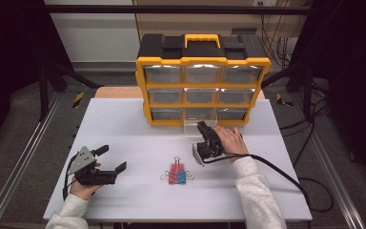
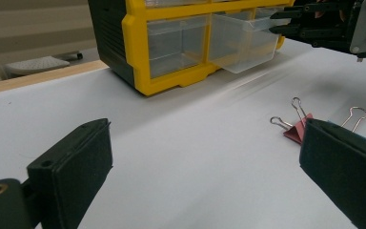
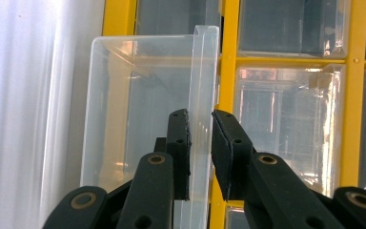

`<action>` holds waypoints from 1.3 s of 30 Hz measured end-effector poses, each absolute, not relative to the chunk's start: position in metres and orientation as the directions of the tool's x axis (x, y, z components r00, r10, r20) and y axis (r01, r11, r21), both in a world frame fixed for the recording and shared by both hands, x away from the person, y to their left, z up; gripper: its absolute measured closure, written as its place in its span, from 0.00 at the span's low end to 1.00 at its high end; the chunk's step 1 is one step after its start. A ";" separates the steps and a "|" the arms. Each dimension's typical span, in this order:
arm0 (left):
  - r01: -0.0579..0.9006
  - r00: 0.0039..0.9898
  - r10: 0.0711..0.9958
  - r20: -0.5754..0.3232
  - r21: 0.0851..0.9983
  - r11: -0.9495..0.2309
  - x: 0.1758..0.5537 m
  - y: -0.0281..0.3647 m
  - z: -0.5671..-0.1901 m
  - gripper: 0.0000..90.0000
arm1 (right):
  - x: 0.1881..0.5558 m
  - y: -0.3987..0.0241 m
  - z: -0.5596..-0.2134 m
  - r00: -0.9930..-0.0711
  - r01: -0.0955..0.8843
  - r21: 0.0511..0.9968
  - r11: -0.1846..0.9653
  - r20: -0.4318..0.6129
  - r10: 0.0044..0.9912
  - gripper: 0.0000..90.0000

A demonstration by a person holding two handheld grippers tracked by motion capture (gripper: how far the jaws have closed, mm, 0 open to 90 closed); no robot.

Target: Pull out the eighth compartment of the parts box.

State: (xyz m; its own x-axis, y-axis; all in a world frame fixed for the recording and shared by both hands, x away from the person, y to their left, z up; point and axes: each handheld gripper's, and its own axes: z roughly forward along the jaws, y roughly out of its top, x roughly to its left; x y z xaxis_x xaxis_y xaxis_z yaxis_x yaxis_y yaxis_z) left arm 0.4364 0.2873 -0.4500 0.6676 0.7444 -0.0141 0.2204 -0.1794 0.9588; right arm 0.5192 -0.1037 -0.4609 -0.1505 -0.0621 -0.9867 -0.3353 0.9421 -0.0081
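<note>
The left gripper (image 1: 110, 160), held at about 8 o'clock on the white table (image 1: 124, 119), is seen with its jaws spread wide and nothing between them. Two binder clips (image 1: 177, 175), pink and blue, lie at 6 o'clock. The right gripper (image 3: 200, 152) is clamped on the front wall of the clear drawer (image 3: 138, 109), drawn partway out of the bottom row of the yellow organizer (image 1: 203, 81) at 12 o'clock.

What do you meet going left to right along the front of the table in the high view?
Left gripper, held open in the person's left hand → binder clips, red and blue, lying together on the white table → right gripper, shut on the front wall of the clear drawer pulled out of the yellow organizer's bottom row.
</note>
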 end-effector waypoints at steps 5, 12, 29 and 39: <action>0.220 0.667 0.745 -0.014 0.959 -0.179 0.437 0.287 -0.450 0.04 | 0.513 -0.106 -0.461 -0.151 -0.343 -0.013 0.939 -0.986 -0.069 0.86; 0.221 0.667 0.745 -0.013 0.958 -0.181 0.436 0.287 -0.450 0.04 | 0.504 -0.107 -0.459 -0.153 -0.350 -0.009 0.937 -0.986 -0.067 0.86; 0.222 0.668 0.744 -0.014 0.958 -0.182 0.437 0.287 -0.450 0.04 | 0.496 -0.107 -0.452 -0.249 -0.317 0.114 0.942 -0.968 0.033 0.66; 0.222 0.670 0.742 -0.013 0.958 -0.183 0.437 0.286 -0.450 0.04 | 0.486 -0.120 -0.420 -0.499 -0.152 0.621 0.769 -0.720 0.483 0.47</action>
State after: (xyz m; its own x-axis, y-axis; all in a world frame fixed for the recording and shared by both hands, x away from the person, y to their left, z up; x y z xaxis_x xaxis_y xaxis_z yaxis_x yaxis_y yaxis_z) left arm 0.4366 0.2864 -0.4504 0.6698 0.7425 -0.0134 0.2219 -0.1830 0.9577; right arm 0.4864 -0.1203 -0.4202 -0.4990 0.4827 -0.7197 -0.1516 0.7691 0.6209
